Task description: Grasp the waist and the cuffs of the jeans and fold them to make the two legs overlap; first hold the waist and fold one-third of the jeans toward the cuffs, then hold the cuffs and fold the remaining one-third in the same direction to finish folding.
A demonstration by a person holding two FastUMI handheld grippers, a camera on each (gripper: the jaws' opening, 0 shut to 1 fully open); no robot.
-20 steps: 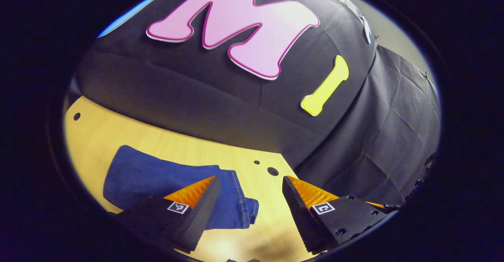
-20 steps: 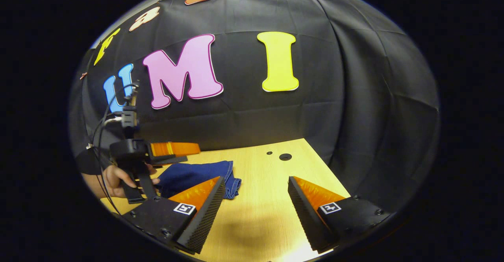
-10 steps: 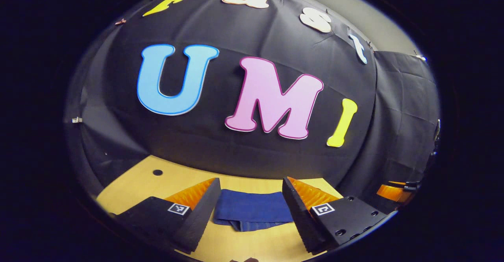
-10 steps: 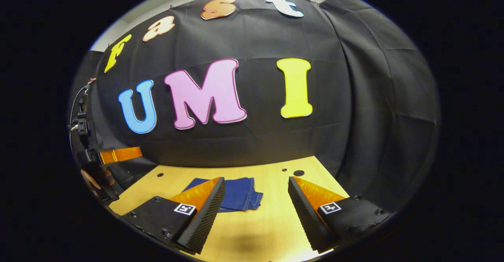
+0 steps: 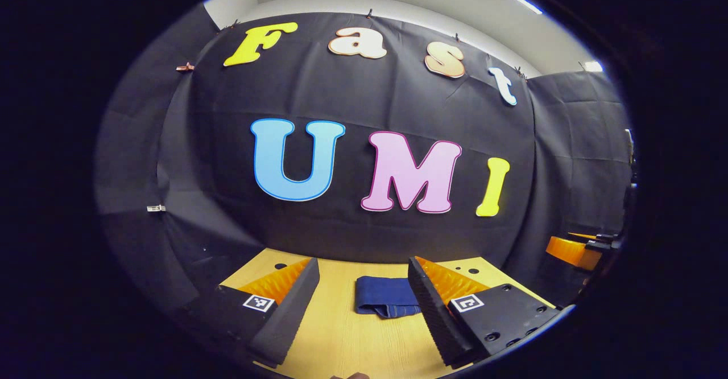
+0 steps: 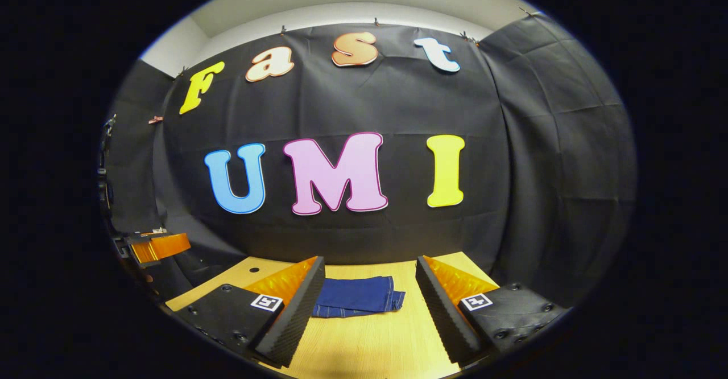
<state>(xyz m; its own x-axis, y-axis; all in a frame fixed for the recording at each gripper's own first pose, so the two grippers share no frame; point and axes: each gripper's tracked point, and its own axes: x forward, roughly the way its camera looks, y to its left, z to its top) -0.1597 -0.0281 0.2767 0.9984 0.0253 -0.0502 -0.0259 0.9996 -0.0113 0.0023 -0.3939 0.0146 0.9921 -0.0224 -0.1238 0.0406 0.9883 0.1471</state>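
The jeans (image 6: 358, 296) lie as a small folded bundle on the tabletop (image 6: 369, 345), nearer its far edge, so the folding seems finished. The left gripper (image 5: 364, 310) and the right gripper (image 6: 367, 310) hang above with fingers spread, holding nothing.
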